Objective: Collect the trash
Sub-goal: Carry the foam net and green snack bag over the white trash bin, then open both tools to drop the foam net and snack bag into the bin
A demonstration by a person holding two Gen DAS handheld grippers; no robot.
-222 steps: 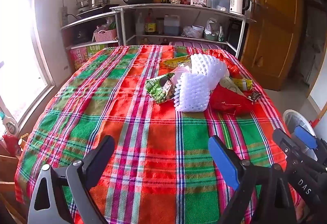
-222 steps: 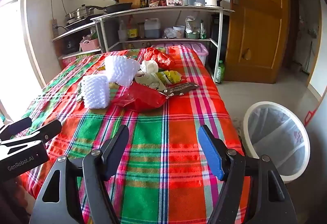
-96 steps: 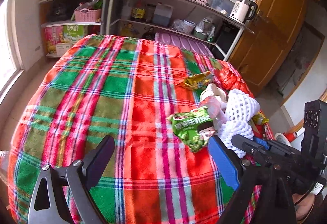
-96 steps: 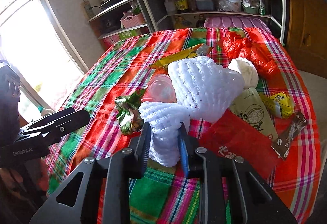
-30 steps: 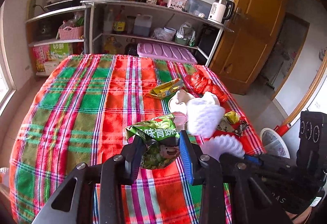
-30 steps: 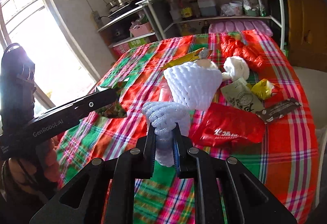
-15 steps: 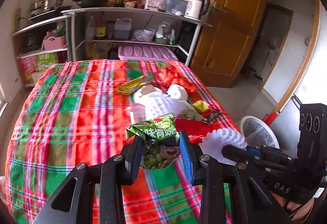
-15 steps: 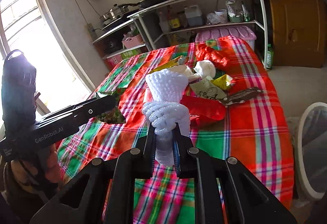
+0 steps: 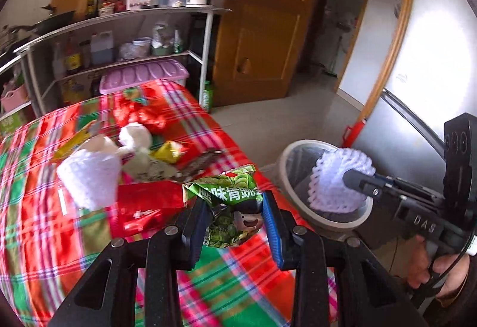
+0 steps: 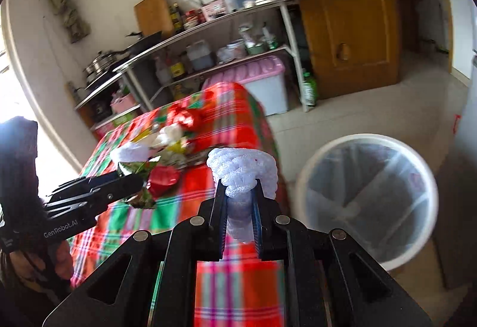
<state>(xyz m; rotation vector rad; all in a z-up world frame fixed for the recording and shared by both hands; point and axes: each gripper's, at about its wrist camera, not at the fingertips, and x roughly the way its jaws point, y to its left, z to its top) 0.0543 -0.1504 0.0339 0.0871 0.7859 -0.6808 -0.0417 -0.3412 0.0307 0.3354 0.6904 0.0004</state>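
We hold two pieces of trash clear of the bench [image 9: 44, 237]. Our left gripper [image 9: 235, 221] is clamped on a green snack wrapper [image 9: 229, 207], its black and blue pads pressing the crumpled foil from both sides; the wrapper hangs over the bench's near right corner, above the plaid cloth. Our right gripper [image 10: 238, 210] is squeezed tight on a white foam net [image 10: 243, 174], whose bunched top bulges above the pads. In the left wrist view that net [image 9: 338, 183] sits in front of the white bin's [image 9: 286, 160] opening, though we cannot tell how high above the rim it is.

The bin [image 10: 307, 174] stands on the floor just beside the bench's right edge, lined with a clear bag, its mouth wide and unobstructed. Beyond it the tiled floor [image 10: 372, 109] is bare up to the wooden door [image 10: 351, 13], so there is free room on that side. To the right of the bin a grey panel [image 9: 417, 133] stands close.

On the bench the remaining trash lies clustered toward the far right part: another foam net [image 9: 89, 177], a red bag [image 9: 143, 207], a white wad [image 9: 135, 133], a yellow wrapper [image 9: 168, 151] and a second red bag [image 9: 143, 115] near the far edge. The cloth on the left side is bare. A shelf rack [image 9: 119, 28] stands behind the bench.
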